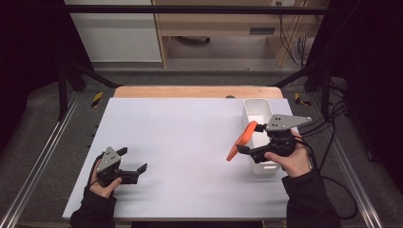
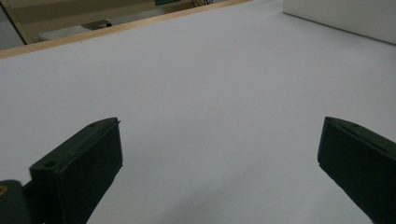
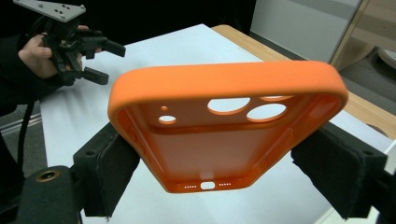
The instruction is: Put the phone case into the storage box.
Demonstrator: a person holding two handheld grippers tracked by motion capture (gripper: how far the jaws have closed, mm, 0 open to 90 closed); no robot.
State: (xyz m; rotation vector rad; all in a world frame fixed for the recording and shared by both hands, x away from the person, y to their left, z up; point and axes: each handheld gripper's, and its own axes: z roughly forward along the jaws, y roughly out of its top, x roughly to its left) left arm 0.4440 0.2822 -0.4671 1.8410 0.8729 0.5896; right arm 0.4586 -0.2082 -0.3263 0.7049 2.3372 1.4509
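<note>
Right tongs (image 3: 215, 163) gripped an orange phone case (image 3: 224, 126); my left tongs (image 2: 219, 158) gaped empty.
Right gripper view revealed its camera cutouts and hollow inside; high view showed it edge-on near the tabletop's (image 1: 180, 142) right edge.

A white table top (image 1: 180, 142) with a wooden far edge stands on grey carpet (image 1: 43, 123). Metal rails (image 1: 38, 161) run along both sides of it. Beyond it stand a white cabinet (image 1: 114, 33) and a light wooden desk frame (image 1: 223, 23), with cables (image 1: 294, 33) hanging at the right
</note>
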